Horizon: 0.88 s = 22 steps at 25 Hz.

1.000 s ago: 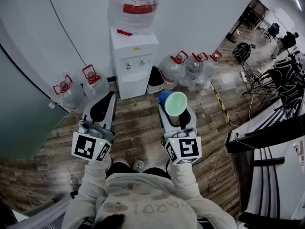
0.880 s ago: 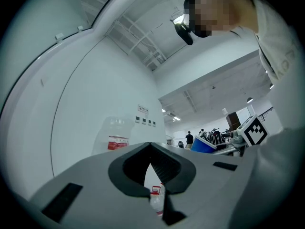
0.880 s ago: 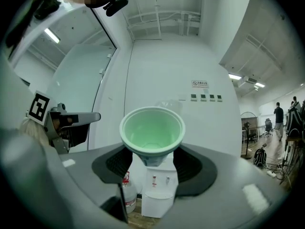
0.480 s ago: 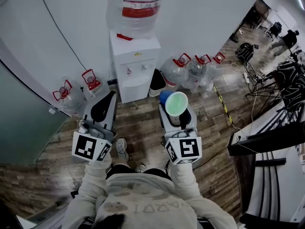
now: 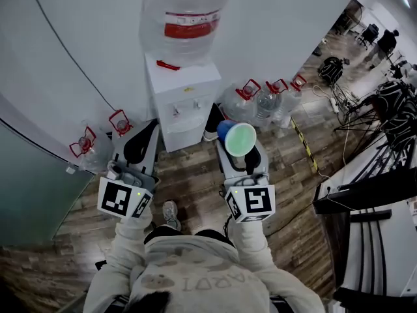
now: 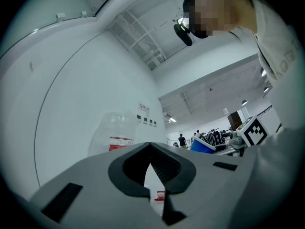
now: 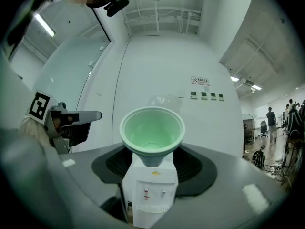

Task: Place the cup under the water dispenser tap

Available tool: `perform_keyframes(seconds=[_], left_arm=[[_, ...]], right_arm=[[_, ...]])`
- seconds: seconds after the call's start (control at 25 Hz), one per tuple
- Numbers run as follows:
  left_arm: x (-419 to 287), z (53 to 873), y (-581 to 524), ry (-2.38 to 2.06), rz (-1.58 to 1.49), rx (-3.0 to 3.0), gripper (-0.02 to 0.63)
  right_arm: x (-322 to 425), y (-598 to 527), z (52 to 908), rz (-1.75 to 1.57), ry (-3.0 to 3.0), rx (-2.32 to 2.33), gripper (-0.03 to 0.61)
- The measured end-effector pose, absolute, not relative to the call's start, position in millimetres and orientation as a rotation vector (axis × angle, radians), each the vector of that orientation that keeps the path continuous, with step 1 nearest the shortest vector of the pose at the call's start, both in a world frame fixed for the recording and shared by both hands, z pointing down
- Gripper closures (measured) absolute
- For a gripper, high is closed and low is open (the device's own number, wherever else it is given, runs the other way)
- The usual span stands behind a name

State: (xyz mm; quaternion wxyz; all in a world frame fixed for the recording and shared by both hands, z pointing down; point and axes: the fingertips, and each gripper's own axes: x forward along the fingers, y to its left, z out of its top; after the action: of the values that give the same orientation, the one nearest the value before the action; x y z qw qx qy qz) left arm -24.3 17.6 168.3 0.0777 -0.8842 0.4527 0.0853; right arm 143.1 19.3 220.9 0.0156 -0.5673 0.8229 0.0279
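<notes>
Right hand-held gripper (image 5: 242, 160) is clamped on the narrow lower end of the cup (image 5: 236, 137), with the jaws pinching the taper from both sides. The right gripper view shows it straight on: the green inside and open mouth of the cup (image 7: 151, 130) face back toward the camera, so it's tipped over, not upright. Blue outside, empty as far as I can see.

Left hand-held gripper (image 5: 150, 130) has its jaws together with nothing between them. It's just riding alongside.

The cup is in the air, in front of the water dispenser (image 5: 186, 100) and well short of it. It's nowhere near the taps (image 7: 155, 193) yet. A big bottle (image 5: 179, 18) sits on top of the dispenser, and spare bottles (image 5: 251, 100) stand on the wood floor (image 5: 195, 175) beside it.

Handling, my read:
- It looks like a light, thin-walled plastic cup, so the walls will flex. More squeeze would likely dent it or pop it out of the jaws.
- The tapered, smooth side could slide forward out of the grip.
- The hold near the base is the stiff spot, so keep it there.
- It needs rotating mouth-up before it goes under a tap.
</notes>
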Motion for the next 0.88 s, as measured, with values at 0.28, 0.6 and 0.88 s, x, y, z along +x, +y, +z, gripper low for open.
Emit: perform_keyframes(seconds=[0.28, 0.6, 0.88], left_arm=[[-43, 167, -29, 1.313, 0.265, -2.678, 0.609], [-66, 173, -73, 1.272, 0.255, -2.711, 0.609], [-76, 181, -103, 1.222, 0.239, -2.744, 0.609]], right_arm=[[125, -21, 221, 0.082, 2.531, -1.816, 0.302], [104, -55, 223, 0.075, 2.492, -1.878, 0.302], [93, -79, 230, 0.061, 2.456, -1.928, 0.302]])
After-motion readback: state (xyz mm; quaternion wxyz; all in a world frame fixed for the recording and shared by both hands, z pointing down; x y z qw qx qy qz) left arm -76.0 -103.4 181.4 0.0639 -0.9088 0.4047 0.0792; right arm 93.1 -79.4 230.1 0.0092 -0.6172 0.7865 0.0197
